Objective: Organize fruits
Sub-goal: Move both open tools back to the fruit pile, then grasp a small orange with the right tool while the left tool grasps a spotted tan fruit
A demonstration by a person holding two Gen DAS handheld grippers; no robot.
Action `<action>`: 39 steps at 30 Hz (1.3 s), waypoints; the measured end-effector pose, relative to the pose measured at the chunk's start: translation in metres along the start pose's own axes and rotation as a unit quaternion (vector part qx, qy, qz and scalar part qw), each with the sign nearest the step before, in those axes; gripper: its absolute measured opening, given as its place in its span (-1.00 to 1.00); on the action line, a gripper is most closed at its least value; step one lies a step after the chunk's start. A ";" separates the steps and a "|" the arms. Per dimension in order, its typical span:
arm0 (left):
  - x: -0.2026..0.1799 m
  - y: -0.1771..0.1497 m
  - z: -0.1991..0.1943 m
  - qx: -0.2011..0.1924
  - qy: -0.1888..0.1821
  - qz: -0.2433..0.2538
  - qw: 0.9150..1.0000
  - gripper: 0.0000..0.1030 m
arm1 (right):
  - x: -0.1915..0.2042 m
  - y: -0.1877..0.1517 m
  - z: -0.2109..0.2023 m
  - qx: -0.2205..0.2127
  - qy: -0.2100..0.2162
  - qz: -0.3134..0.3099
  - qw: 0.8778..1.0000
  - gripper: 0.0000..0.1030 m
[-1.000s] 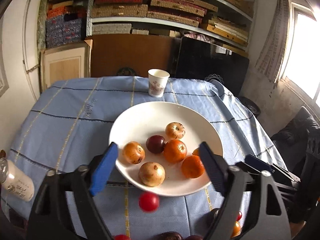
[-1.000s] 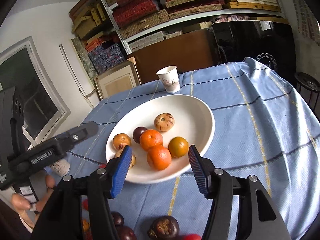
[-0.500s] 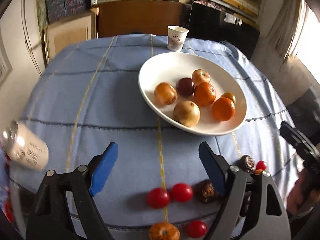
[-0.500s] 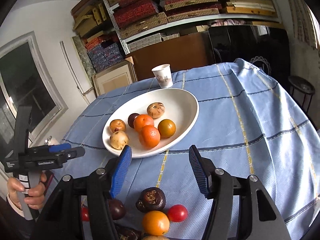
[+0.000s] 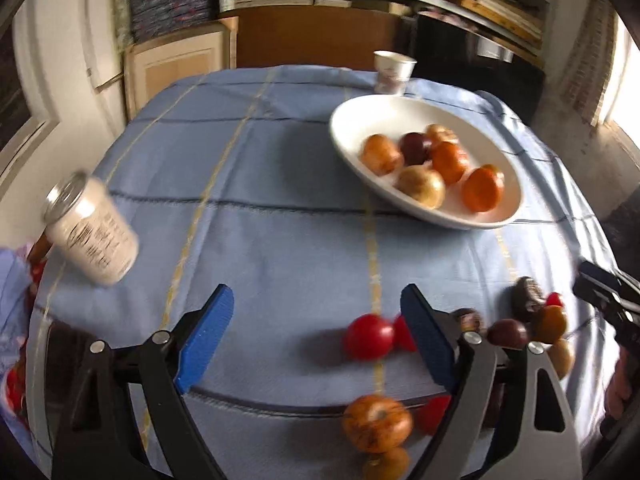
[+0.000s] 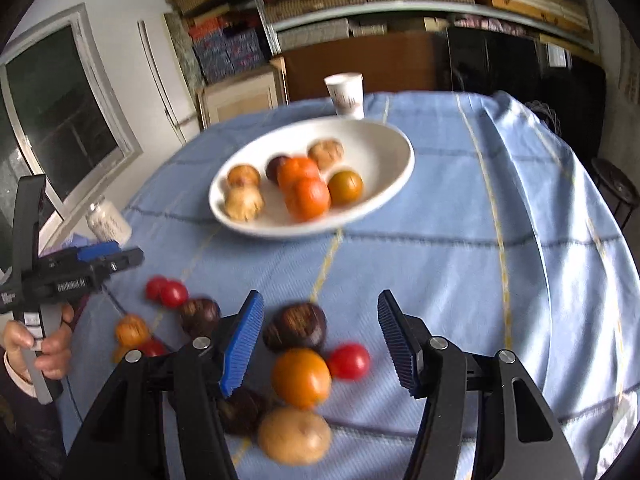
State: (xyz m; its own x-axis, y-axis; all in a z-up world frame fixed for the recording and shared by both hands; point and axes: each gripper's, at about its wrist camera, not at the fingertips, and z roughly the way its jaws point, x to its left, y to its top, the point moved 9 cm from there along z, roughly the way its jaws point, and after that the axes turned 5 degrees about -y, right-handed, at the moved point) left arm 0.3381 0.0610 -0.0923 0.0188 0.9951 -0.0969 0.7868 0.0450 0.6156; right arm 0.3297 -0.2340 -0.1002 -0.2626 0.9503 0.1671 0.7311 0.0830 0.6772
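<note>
Left wrist view: left gripper (image 5: 316, 334) wide open over blue tablecloth (image 5: 280, 240), having just widened, nothing held. Right gripper (image 6: 320, 332) half open, empty, above loose fruits (image 6: 301, 377); more fruit in white plate (image 6: 384, 148).

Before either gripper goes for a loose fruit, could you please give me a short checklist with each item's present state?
1. Right gripper empty, jaws apart: ok.
2. Left gripper empty: ok; its jaws have just been opening, with nothing between them.
3. Fruit in line with the right gripper: ok, the dark fruit and the orange fruit lie just ahead of its pads.
4. Target standing free: not ok, those two touch each other and a red tomato.
5. Room in the plate: ok, its right side is bare.
6. Sharp view: not ok, both pictures are motion-blurred.
</note>
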 end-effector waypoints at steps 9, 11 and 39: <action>0.019 -0.008 -0.007 -0.009 0.022 -0.027 0.999 0.70 | 0.015 -0.047 -0.003 0.046 0.034 -0.034 0.998 -0.22; 0.017 -0.010 -0.007 -0.006 0.024 -0.023 0.999 0.71 | 0.018 -0.049 -0.001 0.049 0.033 -0.038 0.998 -0.23; -0.009 -0.046 -0.029 -0.007 -0.057 0.033 0.998 0.71 | 0.006 -0.032 -0.006 0.003 0.035 0.015 0.999 -0.28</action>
State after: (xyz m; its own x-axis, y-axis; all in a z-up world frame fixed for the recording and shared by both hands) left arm 0.2844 0.0529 -0.0972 0.1418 0.9794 -0.1438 0.7731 -0.0189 0.6340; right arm 0.3008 -0.2328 -0.1166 -0.2835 0.9294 0.2364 0.7430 0.0570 0.6669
